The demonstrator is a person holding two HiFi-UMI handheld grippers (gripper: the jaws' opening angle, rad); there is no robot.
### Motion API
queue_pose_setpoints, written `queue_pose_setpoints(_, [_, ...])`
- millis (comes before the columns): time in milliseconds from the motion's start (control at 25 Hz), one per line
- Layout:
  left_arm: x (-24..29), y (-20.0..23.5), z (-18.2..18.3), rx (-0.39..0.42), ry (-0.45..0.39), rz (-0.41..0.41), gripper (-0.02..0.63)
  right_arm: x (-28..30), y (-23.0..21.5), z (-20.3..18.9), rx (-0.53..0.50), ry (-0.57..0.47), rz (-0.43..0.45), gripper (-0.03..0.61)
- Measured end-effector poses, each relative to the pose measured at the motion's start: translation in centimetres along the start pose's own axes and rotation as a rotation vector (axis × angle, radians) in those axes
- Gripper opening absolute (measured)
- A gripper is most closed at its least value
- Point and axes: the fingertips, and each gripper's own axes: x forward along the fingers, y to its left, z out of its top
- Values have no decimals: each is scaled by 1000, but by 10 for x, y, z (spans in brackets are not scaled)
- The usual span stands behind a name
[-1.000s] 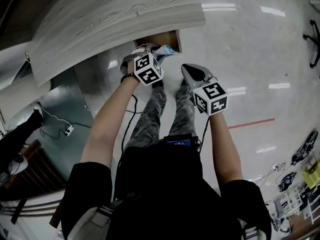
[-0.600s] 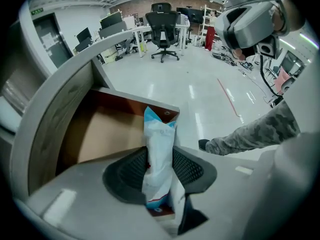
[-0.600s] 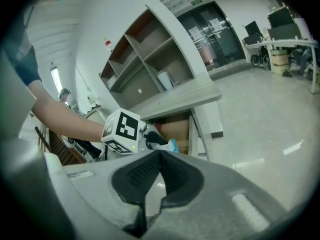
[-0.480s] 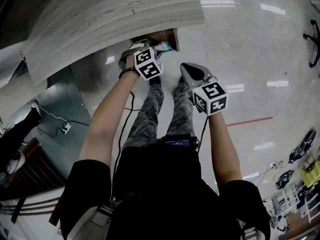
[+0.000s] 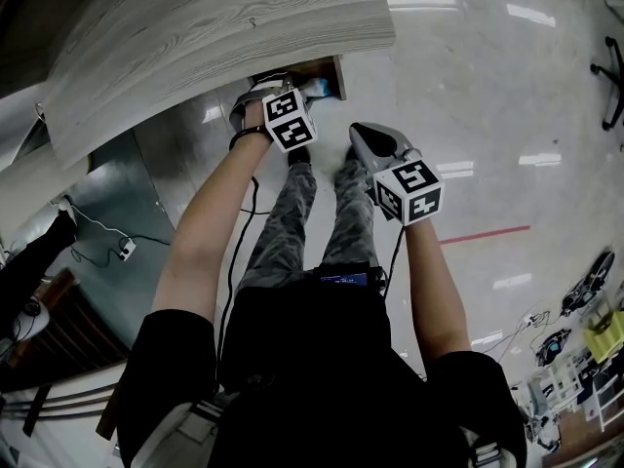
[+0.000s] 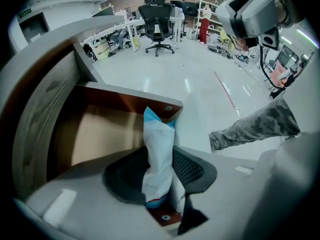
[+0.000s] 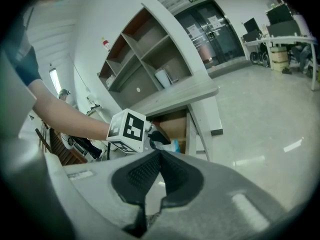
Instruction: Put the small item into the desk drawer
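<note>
A small white-and-blue packet [image 6: 158, 134] stands upright between the pads of my left gripper [image 6: 161, 159], which is shut on it. It hangs over the near corner of the open desk drawer [image 6: 127, 100], whose brown inside shows behind it. In the head view the left gripper [image 5: 295, 92] holds the packet [image 5: 318, 88] at the drawer [image 5: 331, 68], under the grey wooden desk top [image 5: 214, 27]. My right gripper [image 5: 361, 135] hangs lower and to the right, away from the drawer. Its jaws [image 7: 160, 154] are shut with nothing in them.
The person's legs in camouflage trousers [image 5: 292, 213] stand right below the drawer. Cables and a plug strip [image 5: 127, 252] lie on the floor at left. An office chair [image 6: 158, 15] stands far off, and open shelves [image 7: 145, 64] rise behind the desk.
My left gripper has carried the packet a little further up and in toward the drawer. The right gripper has hardly moved.
</note>
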Motion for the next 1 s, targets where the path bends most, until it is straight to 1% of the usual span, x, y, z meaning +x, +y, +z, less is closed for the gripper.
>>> queue_pose_setpoints(320, [7,2,1,-20,14,-24,163,-2,-7,2,-4,2,0,0])
queue_pose_setpoints(560, [8,3,-2,-7,21,-24,170,-3,-10,3,-6,7,-6,0])
queue_pose_setpoints(640, [6,3,-1,-9,15,-21,178,-4,-10,4,-9,7,-7,0])
queue_pose_setpoints(920, [-7,5,3,-27,-17,-11,235,-4,-2,11,-29,9,0,0])
queue_pose_setpoints(1000, [-15,5,5,-20,-32,12,218,-5,1,13,-33,12,-1,0])
